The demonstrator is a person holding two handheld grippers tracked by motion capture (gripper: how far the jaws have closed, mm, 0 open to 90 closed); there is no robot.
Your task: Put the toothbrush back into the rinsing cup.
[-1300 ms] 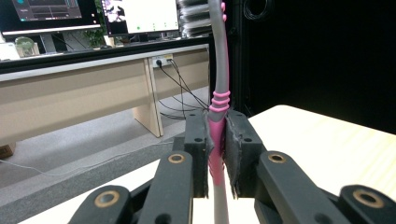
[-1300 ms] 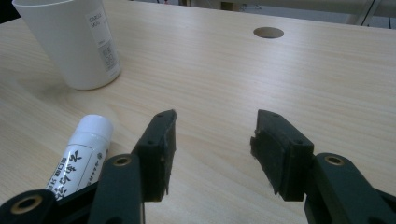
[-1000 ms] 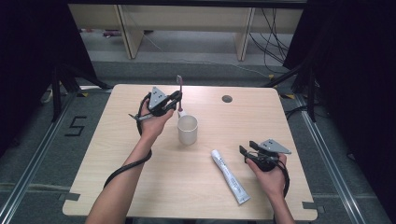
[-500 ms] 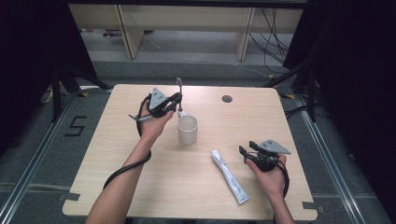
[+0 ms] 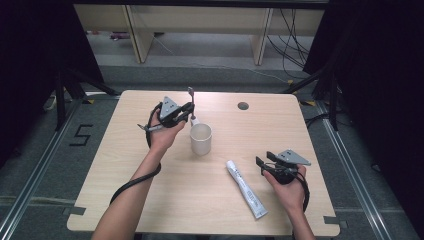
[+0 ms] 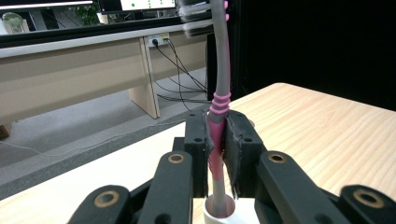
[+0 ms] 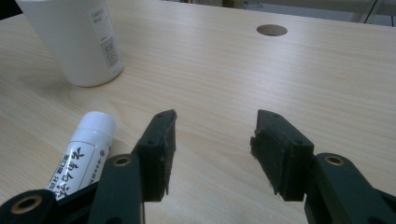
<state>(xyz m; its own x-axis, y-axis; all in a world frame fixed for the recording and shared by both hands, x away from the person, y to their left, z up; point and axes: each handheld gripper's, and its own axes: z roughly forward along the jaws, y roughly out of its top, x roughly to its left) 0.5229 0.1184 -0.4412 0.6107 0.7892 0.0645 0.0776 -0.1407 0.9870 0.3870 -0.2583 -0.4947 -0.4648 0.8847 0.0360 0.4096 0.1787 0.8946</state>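
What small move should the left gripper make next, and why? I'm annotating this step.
Probably lower the toothbrush into the white cup: the left gripper is shut on its handle, upright just above the rim, while the right gripper rests open beside the toothpaste tube.

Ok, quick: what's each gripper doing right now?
Left gripper: shut on the toothbrush, held upright over the white cup.
Right gripper: open, nothing between its jaws, beside the toothpaste tube.
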